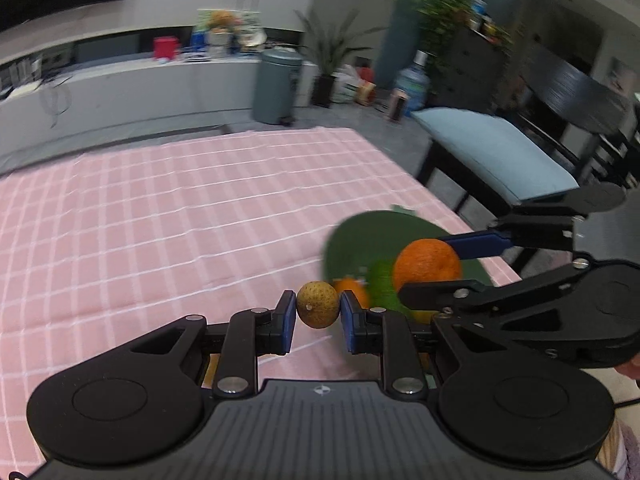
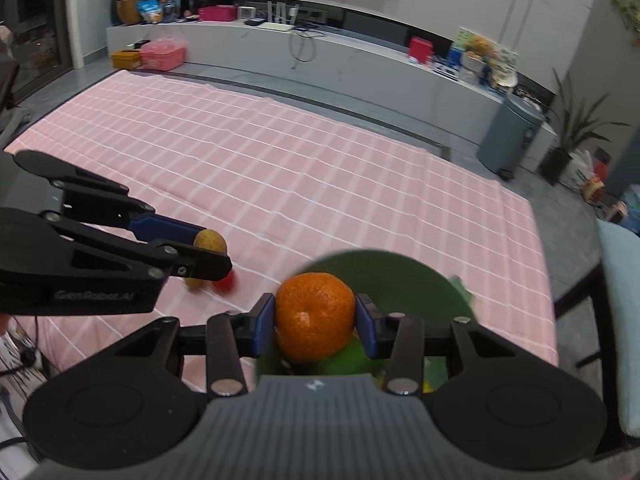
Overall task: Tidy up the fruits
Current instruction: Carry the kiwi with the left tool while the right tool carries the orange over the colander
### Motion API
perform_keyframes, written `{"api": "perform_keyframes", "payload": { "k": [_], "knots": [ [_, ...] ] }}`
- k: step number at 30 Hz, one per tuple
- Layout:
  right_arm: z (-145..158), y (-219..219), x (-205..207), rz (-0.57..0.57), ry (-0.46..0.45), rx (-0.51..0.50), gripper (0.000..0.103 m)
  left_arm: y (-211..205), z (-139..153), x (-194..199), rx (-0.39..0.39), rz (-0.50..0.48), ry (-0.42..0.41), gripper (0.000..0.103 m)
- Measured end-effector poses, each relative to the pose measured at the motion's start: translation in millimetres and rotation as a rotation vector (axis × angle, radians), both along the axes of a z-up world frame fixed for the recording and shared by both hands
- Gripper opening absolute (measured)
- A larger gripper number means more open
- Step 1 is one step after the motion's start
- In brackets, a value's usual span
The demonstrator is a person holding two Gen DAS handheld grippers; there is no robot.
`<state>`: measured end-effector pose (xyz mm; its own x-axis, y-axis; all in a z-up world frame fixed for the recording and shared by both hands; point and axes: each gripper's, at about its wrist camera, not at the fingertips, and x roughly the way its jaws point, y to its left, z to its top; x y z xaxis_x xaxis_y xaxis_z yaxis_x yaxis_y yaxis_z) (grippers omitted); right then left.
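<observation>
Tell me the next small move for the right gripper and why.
Probably lower the orange into the green bowl: the right gripper grips it directly above the bowl, which already holds green fruit.

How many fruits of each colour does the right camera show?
Orange: 1
Tan: 2
Red: 1
Green: 1, blurred
Total: 5; a yellow speck is unclear.
</observation>
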<state>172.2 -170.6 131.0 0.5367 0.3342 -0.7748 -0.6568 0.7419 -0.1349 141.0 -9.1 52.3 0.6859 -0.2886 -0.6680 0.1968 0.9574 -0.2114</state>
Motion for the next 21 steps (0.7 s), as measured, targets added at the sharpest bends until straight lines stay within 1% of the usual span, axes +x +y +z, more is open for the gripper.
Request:
{"api": "perform_keyframes", "payload": {
  "k": [5,11,17,21],
  "knots": [
    [-0.8,-31.1,4.4,-0.040,-0.007,-0.025,0.040,-33.9,-1.5,13.8,0.023,-0.072,0.016,0.026],
    [-9.3,-59.2,13.5,-0.067,0.001,-0.049,0.040,-62.5,-10.0,32.0,0.045,-0.118,0.055,0.026],
    [-23.7,-72.4,22.9,-0.083,0.027,-0.059,0.040,-77.4,-26.3,41.1,0.089,-0.144,0.094,0.026],
    [-35.8,-71.8,29.6,-0.072,0.031,-0.078,0.040,-83.7,-38.2,48.1,0.105,-0.160,0.125,0.026]
  ]
}}
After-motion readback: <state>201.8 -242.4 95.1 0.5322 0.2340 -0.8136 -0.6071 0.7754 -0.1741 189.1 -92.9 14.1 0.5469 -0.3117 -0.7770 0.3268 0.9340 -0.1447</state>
